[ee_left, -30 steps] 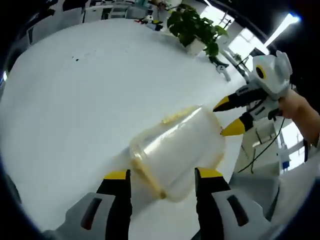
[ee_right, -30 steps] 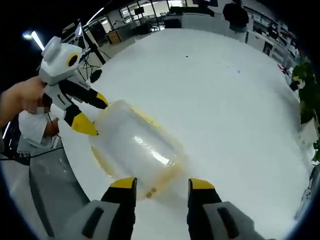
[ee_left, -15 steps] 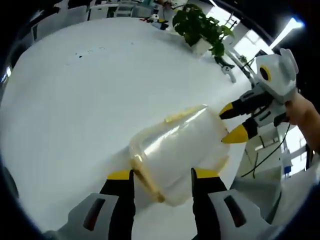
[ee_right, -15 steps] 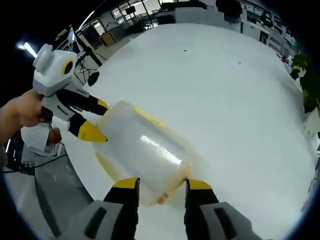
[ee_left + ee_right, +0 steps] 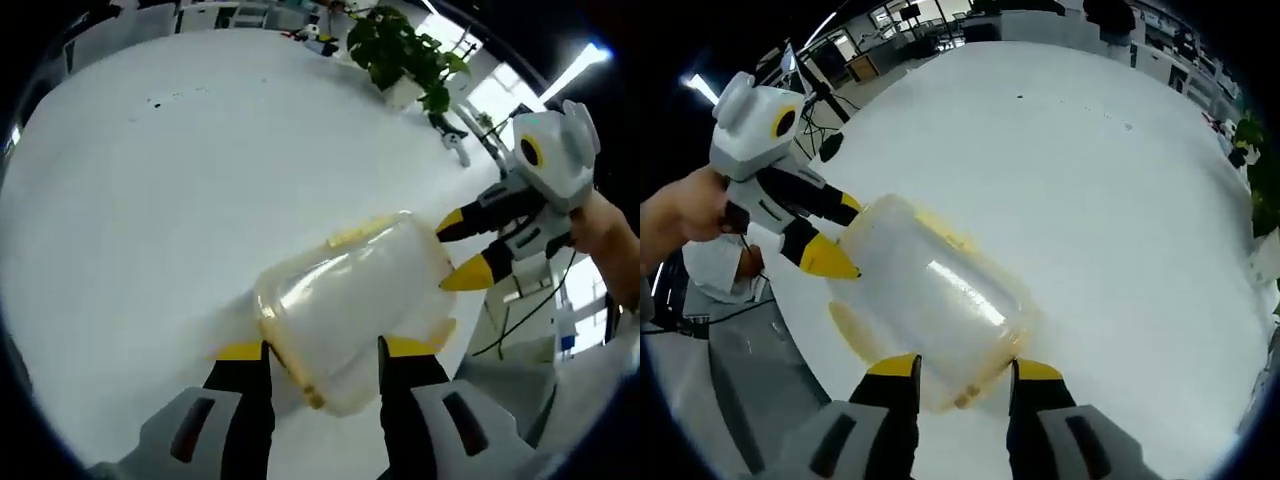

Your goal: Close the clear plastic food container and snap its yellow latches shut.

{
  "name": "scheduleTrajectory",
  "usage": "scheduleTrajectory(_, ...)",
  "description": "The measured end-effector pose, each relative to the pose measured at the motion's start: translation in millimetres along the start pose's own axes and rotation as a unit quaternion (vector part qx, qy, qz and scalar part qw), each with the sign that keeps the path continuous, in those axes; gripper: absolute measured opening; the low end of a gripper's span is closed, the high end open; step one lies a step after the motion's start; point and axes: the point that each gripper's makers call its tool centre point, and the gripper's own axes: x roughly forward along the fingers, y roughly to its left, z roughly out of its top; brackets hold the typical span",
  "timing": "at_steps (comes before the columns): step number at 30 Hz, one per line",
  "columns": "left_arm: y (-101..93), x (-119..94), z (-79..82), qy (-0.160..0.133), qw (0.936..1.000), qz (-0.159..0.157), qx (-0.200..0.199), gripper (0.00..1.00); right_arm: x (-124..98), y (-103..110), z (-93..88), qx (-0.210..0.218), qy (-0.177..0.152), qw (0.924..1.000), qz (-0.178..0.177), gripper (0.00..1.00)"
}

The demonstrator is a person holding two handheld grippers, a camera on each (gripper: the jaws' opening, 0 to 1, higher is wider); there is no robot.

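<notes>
Left gripper [image 5: 312,348] stood at one short end of the clear plastic food container [image 5: 350,300], jaws parted about as wide as that end, with the container's end lying between the yellow tips; whether the tips pressed the walls could not be told. Right gripper [image 5: 960,366] stood at the opposite short end in the same manner, jaws parted around the end, contact likewise uncertain. In the left gripper view the right gripper appeared beyond the far end of the container, its yellow tips parted and close to the container wall.

The container lay on the white table [image 5: 150,200], directly ahead of both grippers and between them. The lid appeared seated on the body. A yellow latch [image 5: 290,350] showed at the end nearest the left gripper, between its jaws, and another yellow latch [image 5: 958,392] showed between the jaws of the right gripper. Neither latch could be confirmed as snapped down. Judged state: closing looked done; latching looked in progress or remaining.

Beyond the container, well apart from it, a potted plant [image 5: 400,60] stood near the far table edge. A person's hand [image 5: 680,215] held the left gripper. Nothing lay close to the container to obstruct the jaws
</notes>
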Motion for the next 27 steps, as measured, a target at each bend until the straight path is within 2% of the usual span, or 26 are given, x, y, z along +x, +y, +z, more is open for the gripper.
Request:
scheduleTrajectory(4,1.7,-1,-3.0,0.001,1.0,0.001,-0.002,0.39,1,-1,-0.1,0.012,0.001,0.9997,0.021,0.29)
scheduleTrajectory(5,1.9,-2,-3.9,0.004,1.0,0.004,-0.001,0.39,-1,3,-6.5,0.043,0.022,0.9985,0.028,0.29)
scheduleTrajectory(7,3.4,-2,-4.7,0.004,1.0,0.005,0.004,0.39,2,8,-0.8,0.047,-0.003,0.9971,0.06,0.29)
scheduleTrajectory(9,3.9,-3,-6.5,0.005,1.0,0.003,0.005,0.4,2,7,-1.8,0.035,-0.006,0.998,0.052,0.29)
scheduleTrajectory(20,4.7,0,-7.3,0.003,1.0,0.006,0.005,0.44,2,5,2.0,0.056,-0.005,0.9971,0.052,0.32)
scheduleTrajectory(21,4.4,-1,-8.6,0.004,0.9999,0.003,0.01,0.45,2,5,1.7,0.048,-0.007,0.9977,0.047,0.32)
scheduleTrajectory(23,2.8,0,-10.6,0.007,0.9995,-0.004,0.029,0.47,1,2,5.2,0.002,-0.014,0.9997,0.02,0.34)
scheduleTrajectory(27,1.4,0,-9.7,0.007,0.9985,0.002,0.055,0.48,-3,1,5.6,-0.066,-0.01,0.9977,-0.015,0.35)
